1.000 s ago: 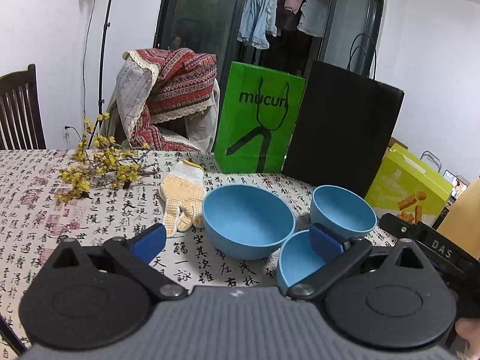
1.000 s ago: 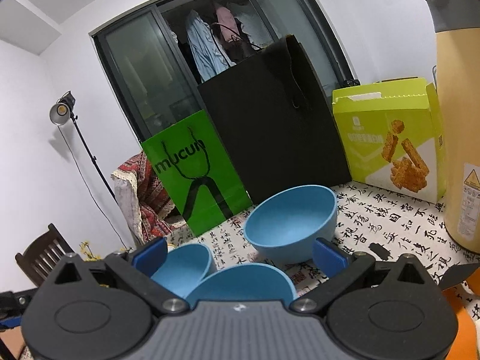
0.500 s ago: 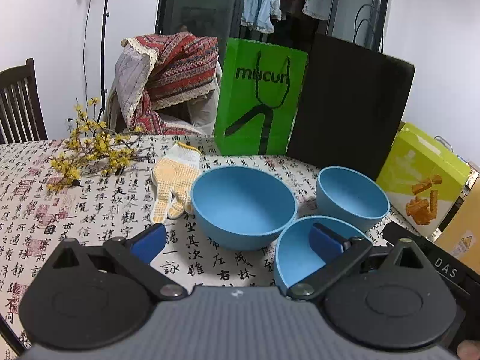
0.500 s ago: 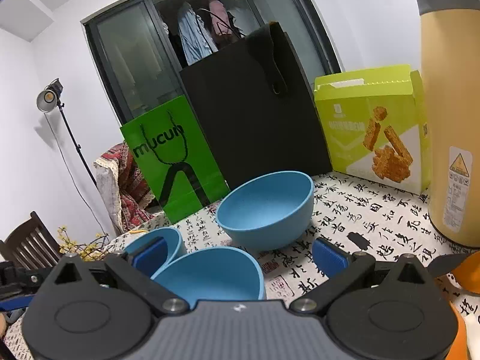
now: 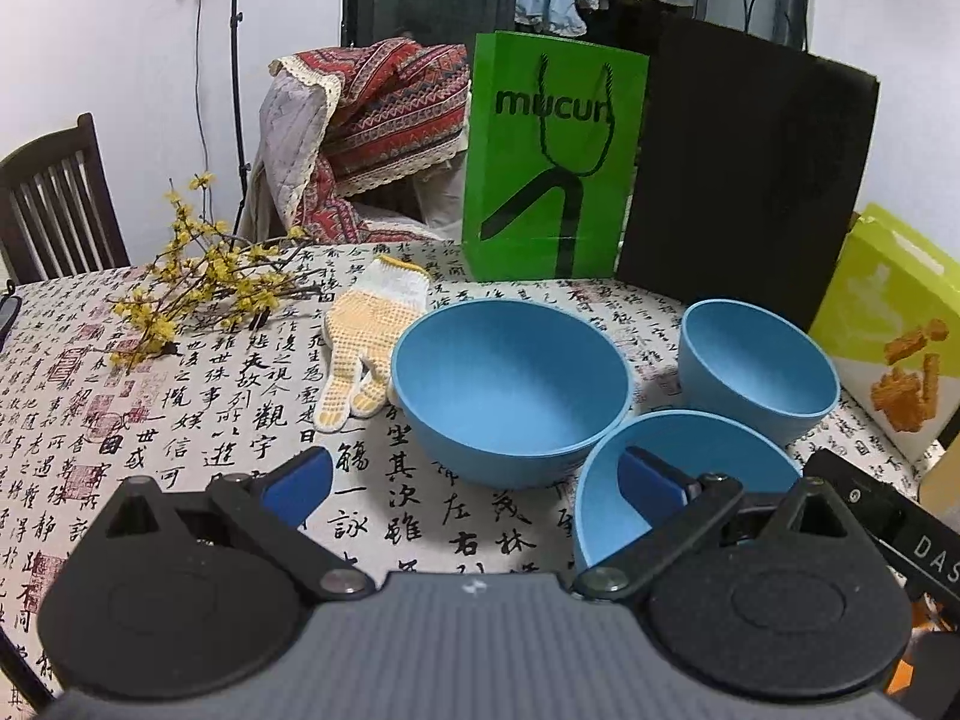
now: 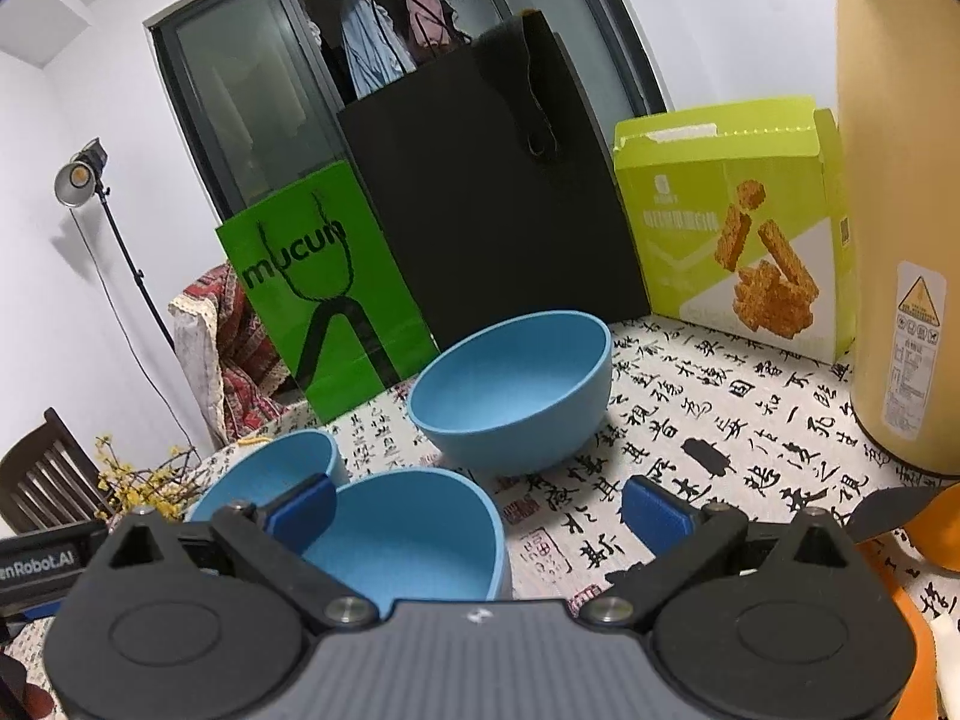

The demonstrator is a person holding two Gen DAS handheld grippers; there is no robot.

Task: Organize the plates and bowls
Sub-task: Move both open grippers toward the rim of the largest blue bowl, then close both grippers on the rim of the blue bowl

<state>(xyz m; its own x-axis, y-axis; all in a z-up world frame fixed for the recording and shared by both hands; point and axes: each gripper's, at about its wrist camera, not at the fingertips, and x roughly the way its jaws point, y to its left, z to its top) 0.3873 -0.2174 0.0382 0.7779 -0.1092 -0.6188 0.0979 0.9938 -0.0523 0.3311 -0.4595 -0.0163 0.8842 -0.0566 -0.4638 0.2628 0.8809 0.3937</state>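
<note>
Three blue bowls stand close together on the printed tablecloth. In the left wrist view the large bowl point(image 5: 510, 384) is in the middle, a smaller bowl point(image 5: 756, 366) at the right and the nearest bowl point(image 5: 690, 480) low right. My left gripper point(image 5: 474, 483) is open and holds nothing; its right fingertip point(image 5: 651, 483) overlaps the nearest bowl. In the right wrist view the far bowl point(image 6: 516, 390), the nearest bowl point(image 6: 402, 540) and the large bowl point(image 6: 270, 474) show. My right gripper point(image 6: 480, 513) is open and holds nothing; its left fingertip point(image 6: 300, 510) overlaps the nearest bowl's rim.
A green bag point(image 5: 549, 156) and a black bag point(image 5: 744, 180) stand behind the bowls, with a yellow-green snack box point(image 6: 732, 240) at the right. A tall tan flask point(image 6: 900, 240) stands far right. A knit glove point(image 5: 372, 330) and yellow flower sprigs point(image 5: 198, 282) lie left.
The left wrist view has come closer and looks down more, so the bowls appear larger. The right gripper has shifted a little; the bowls slid left in its view. Both grippers stay open.
</note>
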